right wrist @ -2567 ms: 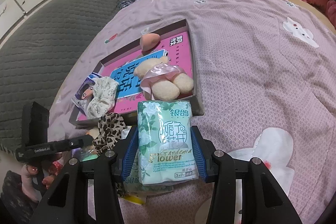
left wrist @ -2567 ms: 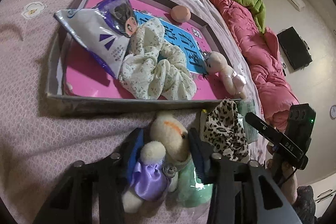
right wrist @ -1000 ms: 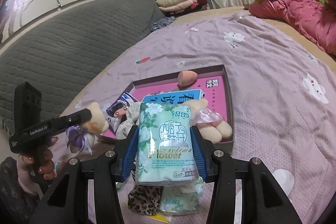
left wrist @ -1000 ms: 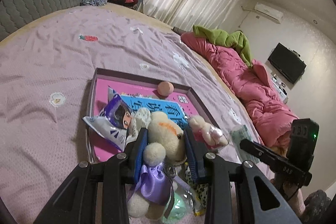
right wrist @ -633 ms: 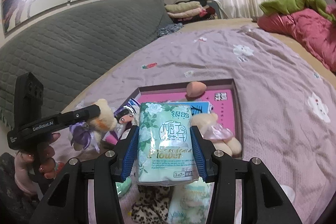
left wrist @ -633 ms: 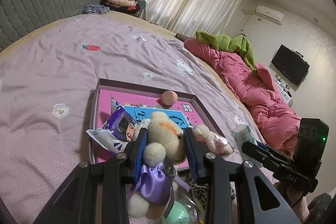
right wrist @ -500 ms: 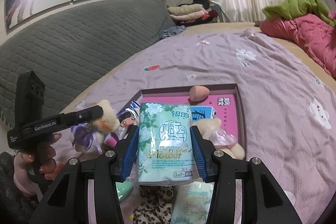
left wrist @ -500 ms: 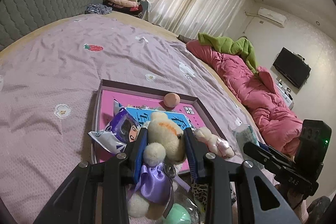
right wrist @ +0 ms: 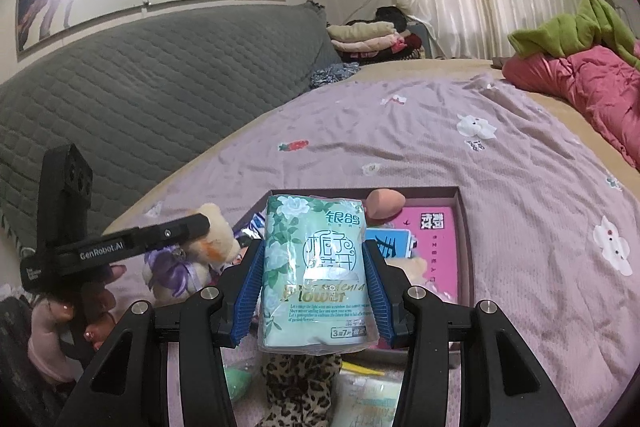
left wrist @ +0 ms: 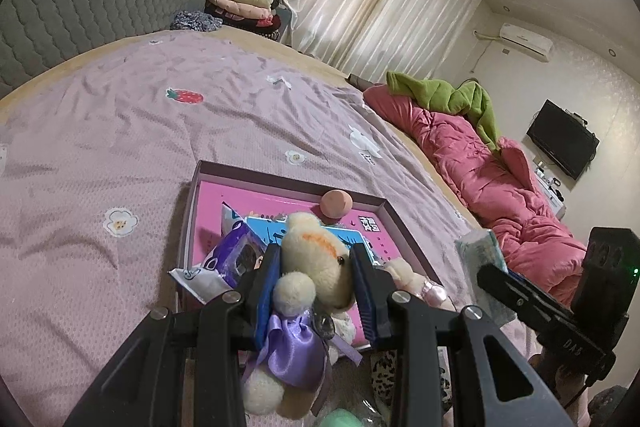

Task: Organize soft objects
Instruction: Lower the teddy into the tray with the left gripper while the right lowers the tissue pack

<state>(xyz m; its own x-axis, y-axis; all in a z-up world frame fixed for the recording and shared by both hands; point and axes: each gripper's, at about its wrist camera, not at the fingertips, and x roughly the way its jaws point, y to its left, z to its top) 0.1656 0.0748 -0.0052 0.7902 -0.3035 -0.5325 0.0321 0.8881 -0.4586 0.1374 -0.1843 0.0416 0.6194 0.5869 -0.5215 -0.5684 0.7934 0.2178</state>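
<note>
Left gripper (left wrist: pixel 316 279) is clamped on a plush bear (left wrist: pixel 316 267): blue ribbed pads pressed into both sides of the fuzzy cream head, the purple satin bow (left wrist: pixel 294 351) and lower body hanging below the jaws. The bear is held in the air, just short of the near edge of the box (left wrist: pixel 288 183).

Right gripper (right wrist: pixel 314 281) is closed on a tissue pack (right wrist: pixel 314 267), pads against its two long sides. The pack is soft, rectangular, in glossy green film with a flower print, held upright above the near wall of the box (right wrist: pixel 464 247).

The box is seen ahead of both grippers: shallow, rectangular, thin upright cardboard walls, pink floor with a blue printed panel. Inside, a smooth peach egg-shaped sponge (left wrist: pixel 337 203) sits at the far wall; a crinkled foil snack bag (left wrist: pixel 224 259) overhangs the near left corner; a second small plush (left wrist: pixel 412 281) lies at the near right side. Open pink floor is visible only at the far left and far right.

Below the right gripper, on the bed, a leopard-print cloth (right wrist: pixel 298 387) and another tissue pack (right wrist: pixel 368 403) are lying; a mint-green soft item (right wrist: pixel 238 383) is only partly seen.

The bedsheet (left wrist: pixel 100 147) around the box is wrinkled mauve cotton, bare on the far and left sides. A rumpled pink quilt (left wrist: pixel 480 167) bounds the bed to the right.
</note>
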